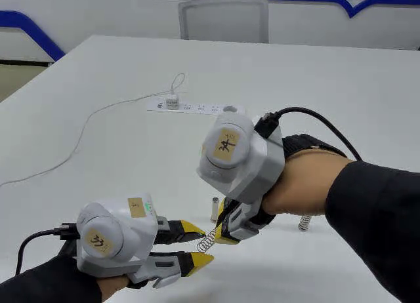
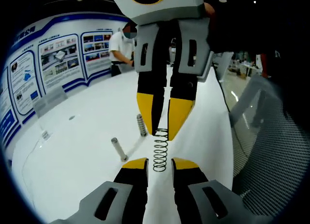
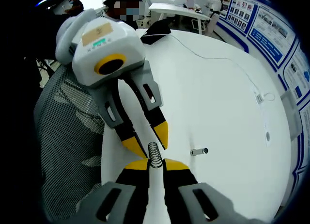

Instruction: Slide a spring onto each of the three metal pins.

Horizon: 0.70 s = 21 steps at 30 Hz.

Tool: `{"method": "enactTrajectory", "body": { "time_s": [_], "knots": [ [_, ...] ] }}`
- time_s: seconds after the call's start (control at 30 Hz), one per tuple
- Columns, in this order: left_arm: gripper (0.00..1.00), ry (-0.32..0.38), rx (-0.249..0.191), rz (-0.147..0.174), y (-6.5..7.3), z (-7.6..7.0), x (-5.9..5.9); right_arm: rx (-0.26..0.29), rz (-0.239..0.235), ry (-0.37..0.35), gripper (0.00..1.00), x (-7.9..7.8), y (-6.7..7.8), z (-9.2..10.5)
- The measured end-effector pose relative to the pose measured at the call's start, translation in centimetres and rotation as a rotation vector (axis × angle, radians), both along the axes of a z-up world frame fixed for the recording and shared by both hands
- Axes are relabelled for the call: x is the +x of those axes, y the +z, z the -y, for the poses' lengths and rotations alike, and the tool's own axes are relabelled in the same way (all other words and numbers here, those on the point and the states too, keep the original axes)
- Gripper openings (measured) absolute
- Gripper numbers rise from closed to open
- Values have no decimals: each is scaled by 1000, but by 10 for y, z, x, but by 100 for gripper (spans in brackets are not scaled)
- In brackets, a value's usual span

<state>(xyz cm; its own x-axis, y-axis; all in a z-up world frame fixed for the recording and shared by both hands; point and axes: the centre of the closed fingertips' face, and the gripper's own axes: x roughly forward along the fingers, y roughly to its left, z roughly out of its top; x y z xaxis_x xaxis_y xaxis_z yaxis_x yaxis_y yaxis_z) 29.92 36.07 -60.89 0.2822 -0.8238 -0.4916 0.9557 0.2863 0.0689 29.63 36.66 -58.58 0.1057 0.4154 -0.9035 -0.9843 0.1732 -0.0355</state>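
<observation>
A thin wire spring (image 1: 207, 241) hangs in the air between both grippers. My right gripper (image 1: 223, 227) comes down from the upper right and is shut on one end of it (image 3: 155, 154). My left gripper (image 1: 193, 244) faces it from the lower left, open, its yellow tips on either side of the spring's free end (image 2: 160, 156). In the left gripper view the right gripper (image 2: 164, 118) hangs down from the top. A bare metal pin (image 1: 214, 209) stands upright on the white table just behind the grippers. Another pin (image 1: 304, 222), wearing a spring, stands right of my right wrist.
A white label strip (image 1: 190, 108) with a small white part lies mid-table, and a thin cable (image 1: 85, 126) runs off to the left. A grey chair (image 1: 223, 20) stands at the far edge. A mesh chair (image 2: 264, 136) sits beside the near table edge.
</observation>
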Motion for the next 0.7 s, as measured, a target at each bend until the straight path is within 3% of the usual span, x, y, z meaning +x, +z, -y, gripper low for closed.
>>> {"method": "enactTrajectory", "body": {
  "time_s": [0.2, 0.7],
  "knots": [
    [13, -16, 5, 9, -1, 1, -2, 19, -4, 6, 11, -3, 3, -5],
    [12, -28, -15, 2, 2, 8, -2, 55, 11, 16, 11, -3, 11, -14]
  ]
}}
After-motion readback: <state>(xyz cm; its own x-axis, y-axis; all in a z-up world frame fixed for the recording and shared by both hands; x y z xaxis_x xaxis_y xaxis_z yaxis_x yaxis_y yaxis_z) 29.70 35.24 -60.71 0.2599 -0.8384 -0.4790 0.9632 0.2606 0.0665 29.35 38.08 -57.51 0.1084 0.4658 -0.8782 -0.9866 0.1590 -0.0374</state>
